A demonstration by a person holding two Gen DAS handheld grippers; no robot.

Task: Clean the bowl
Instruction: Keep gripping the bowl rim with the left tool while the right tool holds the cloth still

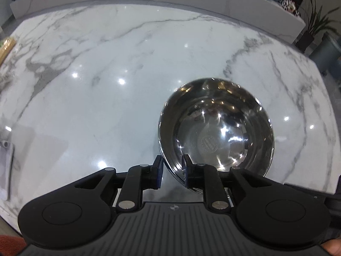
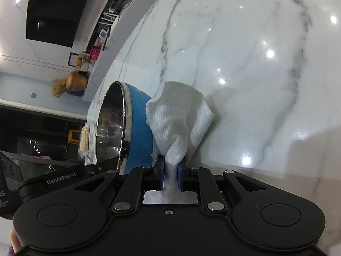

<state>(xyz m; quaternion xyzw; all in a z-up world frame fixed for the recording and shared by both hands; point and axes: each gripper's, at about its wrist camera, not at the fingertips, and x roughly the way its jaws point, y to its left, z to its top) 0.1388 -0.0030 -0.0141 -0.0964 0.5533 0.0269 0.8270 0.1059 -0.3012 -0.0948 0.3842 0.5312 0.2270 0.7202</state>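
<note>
Bowl (image 1: 216, 128) rim straddled by left gripper (image 1: 172, 171), pads barely apart; right gripper (image 2: 170, 171) clamped on paper towel (image 2: 179, 117). Regrip rim firmly, then wipe inside.

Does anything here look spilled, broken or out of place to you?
Nothing stands out. The steel bowl sits upright on the marble table, shiny inside, with no spill around it. The paper towel is crumpled only because the right gripper pinches it.

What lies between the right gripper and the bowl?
A white paper towel, pinched in the right gripper, bunches up beside the bowl and its blue wall; right wrist view.
</note>
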